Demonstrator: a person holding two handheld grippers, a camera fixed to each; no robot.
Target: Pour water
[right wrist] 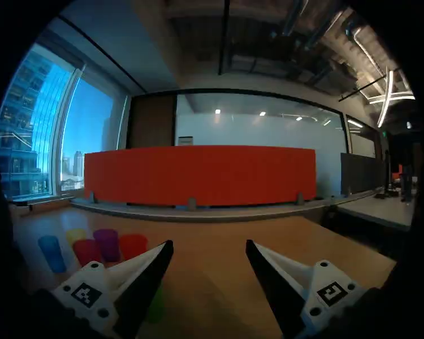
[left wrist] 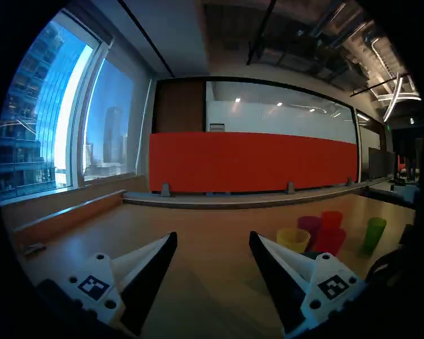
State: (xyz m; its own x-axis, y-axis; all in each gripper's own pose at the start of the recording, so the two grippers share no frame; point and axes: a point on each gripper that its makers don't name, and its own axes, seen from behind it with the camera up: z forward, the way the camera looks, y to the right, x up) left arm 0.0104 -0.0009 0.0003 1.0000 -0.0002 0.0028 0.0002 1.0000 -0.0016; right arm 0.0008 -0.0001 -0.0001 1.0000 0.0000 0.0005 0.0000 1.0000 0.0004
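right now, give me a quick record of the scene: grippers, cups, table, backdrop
left gripper: open, nothing between the fingers
right gripper: open, nothing between the fingers
cups: yellow cup, purple cup, orange cup, red cup, green cup, blue cup, all upright, grouped close together
table: wooden, holds the cups
backdrop: red divider, window

Red partition (left wrist: 251, 161) behind wooden desk (left wrist: 212, 226), tall windows (left wrist: 37, 130) alongside

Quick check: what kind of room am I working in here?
Probably an open-plan office high up in a city tower: a long wooden desk backed by an orange divider screen, and tall windows looking onto skyscrapers.
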